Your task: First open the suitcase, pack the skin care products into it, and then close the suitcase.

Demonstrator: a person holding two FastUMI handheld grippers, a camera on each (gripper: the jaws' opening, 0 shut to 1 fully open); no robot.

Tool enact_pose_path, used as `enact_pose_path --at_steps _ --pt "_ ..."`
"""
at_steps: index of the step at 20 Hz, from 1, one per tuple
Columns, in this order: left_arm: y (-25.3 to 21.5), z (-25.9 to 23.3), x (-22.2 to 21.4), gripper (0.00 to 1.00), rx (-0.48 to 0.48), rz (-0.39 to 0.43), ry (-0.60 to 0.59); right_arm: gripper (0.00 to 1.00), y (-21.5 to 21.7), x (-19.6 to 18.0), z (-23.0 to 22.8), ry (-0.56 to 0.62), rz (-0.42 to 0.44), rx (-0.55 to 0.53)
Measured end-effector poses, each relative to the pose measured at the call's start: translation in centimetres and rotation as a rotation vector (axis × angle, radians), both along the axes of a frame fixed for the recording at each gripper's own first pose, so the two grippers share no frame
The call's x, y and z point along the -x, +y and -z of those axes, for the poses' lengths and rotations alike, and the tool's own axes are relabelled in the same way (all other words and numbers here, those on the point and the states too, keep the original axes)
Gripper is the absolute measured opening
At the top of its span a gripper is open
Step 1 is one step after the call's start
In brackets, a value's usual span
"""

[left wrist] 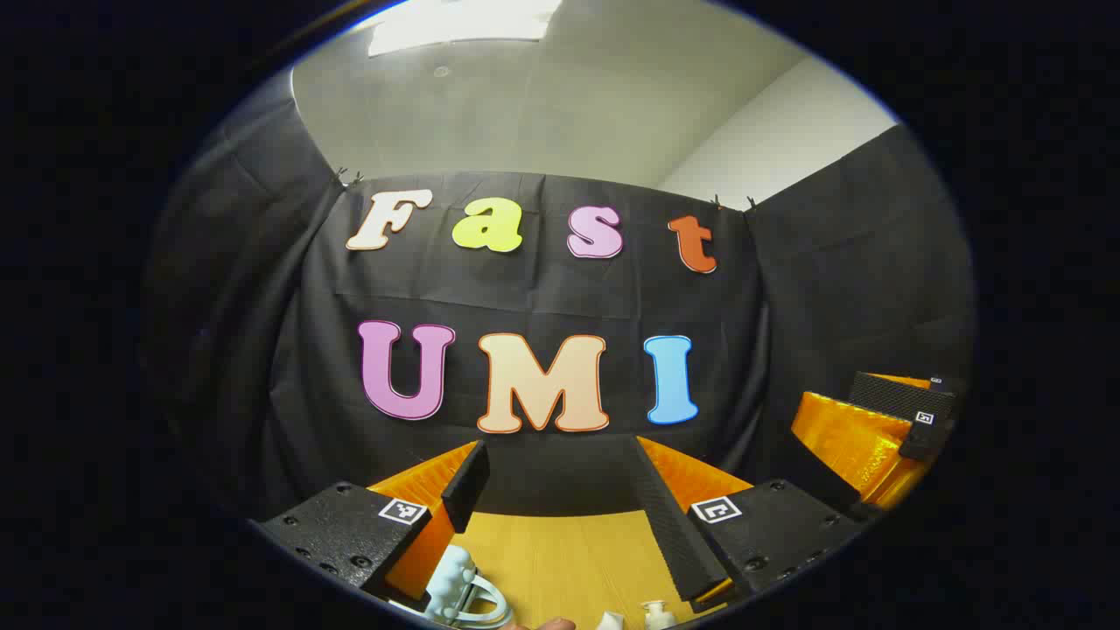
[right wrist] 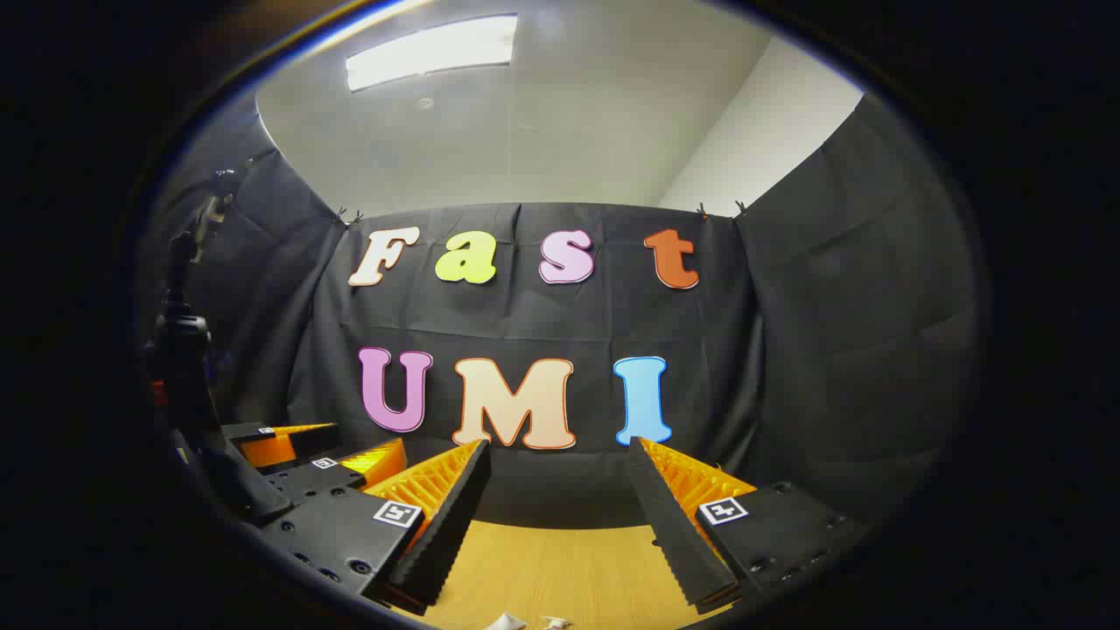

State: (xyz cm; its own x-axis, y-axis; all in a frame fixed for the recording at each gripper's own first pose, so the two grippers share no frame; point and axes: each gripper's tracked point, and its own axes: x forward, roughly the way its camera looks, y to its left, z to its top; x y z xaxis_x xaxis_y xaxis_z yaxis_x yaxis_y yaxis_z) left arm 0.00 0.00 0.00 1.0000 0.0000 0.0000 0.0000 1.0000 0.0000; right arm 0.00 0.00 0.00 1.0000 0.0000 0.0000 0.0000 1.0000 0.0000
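Left gripper view is looking level at the booth wall, with the left gripper (left wrist: 560,516) hanging fingers spread, gripping nothing, above the wooden table (left wrist: 560,551). Small white skin care products (left wrist: 652,615) are peeking up at the bottom edge, cut off, so their long axis cannot be told. Right gripper view is showing the right gripper (right wrist: 556,516) likewise spread over bare table, with more white tops (right wrist: 525,622) barely visible.
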Motion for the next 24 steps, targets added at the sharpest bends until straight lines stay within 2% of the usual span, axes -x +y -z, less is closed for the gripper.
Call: enact_pose_path --at_steps 4,14,18,21,24 --pt "0.4 0.6 0.1 0.94 -0.009 -0.036 0.008 0.99 -0.5 -1.1 1.4 0.024 -0.024 -0.027" --pt "1.4 5.2 0.5 0.93 -0.081 -0.177 0.113 0.99 -2.8 -4.3 6.7 0.097 -0.117 -0.075" --pt "1.9 8.2 0.6 0.93 -0.057 -0.146 0.164 0.98 -2.6 -5.2 7.9 0.117 -0.097 -0.071" --pt "3.1 12.9 0.2 0.94 -0.036 -0.101 0.287 0.99 -1.7 -5.5 8.7 0.138 -0.068 -0.058" --pt "4.1 18.9 0.4 0.94 0.031 -0.062 0.453 0.99 -1.0 -5.5 9.7 0.164 -0.027 -0.025"
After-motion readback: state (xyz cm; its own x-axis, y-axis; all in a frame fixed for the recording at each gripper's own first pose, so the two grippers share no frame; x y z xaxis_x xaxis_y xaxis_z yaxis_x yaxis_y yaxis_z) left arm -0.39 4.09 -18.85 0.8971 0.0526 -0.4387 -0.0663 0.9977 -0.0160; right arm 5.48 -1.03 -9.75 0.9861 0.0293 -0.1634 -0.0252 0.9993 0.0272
